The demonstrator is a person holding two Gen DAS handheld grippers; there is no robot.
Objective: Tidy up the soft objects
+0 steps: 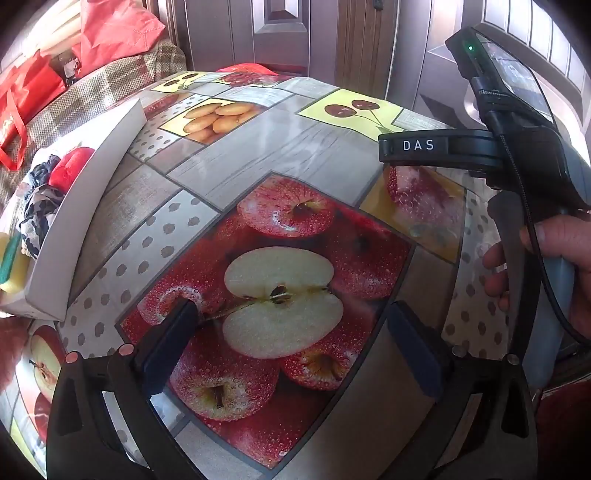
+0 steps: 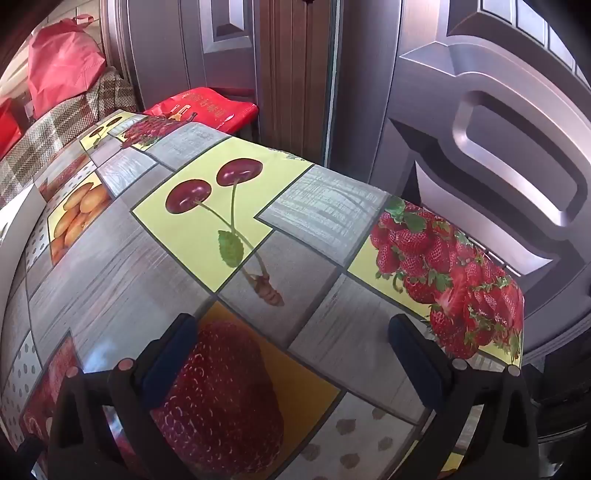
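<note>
1. Here the worktop (image 1: 258,147) wears a glossy oilcloth printed with apples, cherries, strawberries and grey wood-look panels.
2. The left gripper (image 1: 291,332) hangs over the printed halved apple near the worktop's near edge, its two dark fingers spread wide with nothing between them but bare cloth.
3. The right gripper (image 2: 291,347) is likewise wide open and empty, poised above a big printed strawberry toward the worktop's right end, with the cherry panel just beyond it.
4. In the left wrist view the right gripper's body (image 1: 517,122) shows at the right side, a green light lit on it, and a person's hand (image 1: 554,269) is wrapped round its pale handle.
5. A white cardboard box (image 1: 74,206) sits at the worktop's left edge, open at the top.
6. The soft objects lie inside that box: a red plush piece (image 1: 72,166), a black-and-white patterned cloth (image 1: 40,206) below it, and a yellow sponge with a green face (image 1: 13,262) at the box's near end.
7. Both grippers are well apart from the box and its contents.
8. Beyond the worktop's left edge lies a checked woven fabric (image 1: 110,85) with red bags (image 1: 114,33) on it.
9. A red printed bag (image 2: 199,107) sits just past the far edge, before dark panelled doors (image 2: 498,147).
</note>
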